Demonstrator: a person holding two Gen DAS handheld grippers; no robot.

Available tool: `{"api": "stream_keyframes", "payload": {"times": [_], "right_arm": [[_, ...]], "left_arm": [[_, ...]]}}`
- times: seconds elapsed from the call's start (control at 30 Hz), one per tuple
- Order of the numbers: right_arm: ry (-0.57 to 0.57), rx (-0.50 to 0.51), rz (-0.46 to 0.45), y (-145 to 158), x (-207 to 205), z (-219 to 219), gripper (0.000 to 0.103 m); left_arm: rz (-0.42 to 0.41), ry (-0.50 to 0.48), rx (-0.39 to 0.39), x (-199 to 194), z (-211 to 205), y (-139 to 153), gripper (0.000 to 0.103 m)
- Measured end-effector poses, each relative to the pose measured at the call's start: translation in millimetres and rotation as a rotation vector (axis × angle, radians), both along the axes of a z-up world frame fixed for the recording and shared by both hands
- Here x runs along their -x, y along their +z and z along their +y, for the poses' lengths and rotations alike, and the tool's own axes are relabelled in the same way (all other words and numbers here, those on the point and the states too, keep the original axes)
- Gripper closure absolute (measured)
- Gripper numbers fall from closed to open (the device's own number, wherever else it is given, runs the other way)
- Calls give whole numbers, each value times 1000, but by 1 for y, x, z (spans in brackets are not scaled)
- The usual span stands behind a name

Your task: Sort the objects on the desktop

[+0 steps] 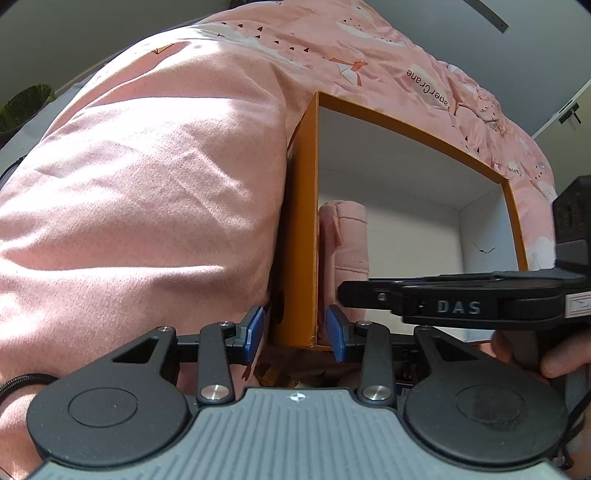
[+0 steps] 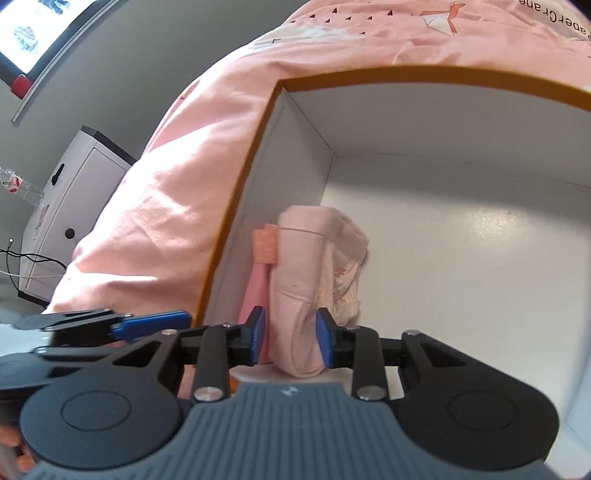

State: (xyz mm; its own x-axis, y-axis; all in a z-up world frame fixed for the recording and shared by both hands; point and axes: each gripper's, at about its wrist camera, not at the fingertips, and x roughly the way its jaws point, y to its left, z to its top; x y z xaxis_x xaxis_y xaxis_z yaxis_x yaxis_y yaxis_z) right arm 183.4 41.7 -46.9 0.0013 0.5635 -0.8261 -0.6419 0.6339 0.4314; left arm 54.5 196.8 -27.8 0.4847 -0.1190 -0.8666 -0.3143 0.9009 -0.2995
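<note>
An orange box (image 1: 301,221) with a white inside lies on pink bedding. My left gripper (image 1: 295,330) is shut on its near wall, one blue pad on each side. Inside, a rolled pink cloth (image 2: 306,266) with a small orange tag (image 2: 265,245) stands against the box's left wall (image 2: 229,229). My right gripper (image 2: 291,334) reaches into the box with its pads either side of the roll's lower part, and a narrow gap shows at the left pad. In the left wrist view the right gripper (image 1: 369,293) comes in side-on from the right, beside the cloth (image 1: 347,236).
Pink bedding (image 1: 147,166) printed with paper cranes rises around the box. A white cabinet (image 2: 70,206) with cables (image 2: 29,266) stands at the left, under a screen (image 2: 40,29). A person's hand (image 1: 554,365) holds the right gripper's handle. A green plant (image 1: 26,103) is far left.
</note>
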Motion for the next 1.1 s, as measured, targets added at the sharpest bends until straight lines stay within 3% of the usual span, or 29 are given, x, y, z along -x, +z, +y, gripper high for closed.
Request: {"api": "stream_keyframes", "payload": {"times": [0.33, 0.7, 0.9, 1.0, 1.1], "right_arm": [[-20, -76, 37, -11, 3, -6, 78], [1, -94, -118, 9, 17, -9, 73], [-15, -161, -246, 36, 34, -48, 73], [-82, -198, -225, 41, 36, -79, 68], [-124, -200, -207, 41, 40, -105, 68]], "left_arm": [[6, 7, -1, 0, 0, -1, 61], [-69, 13, -67, 11, -9, 18, 61], [-197, -33, -142, 25, -34, 50, 61], [-234, -92, -194, 28, -54, 62, 61], [-204, -167, -172, 27, -70, 64, 60]]}}
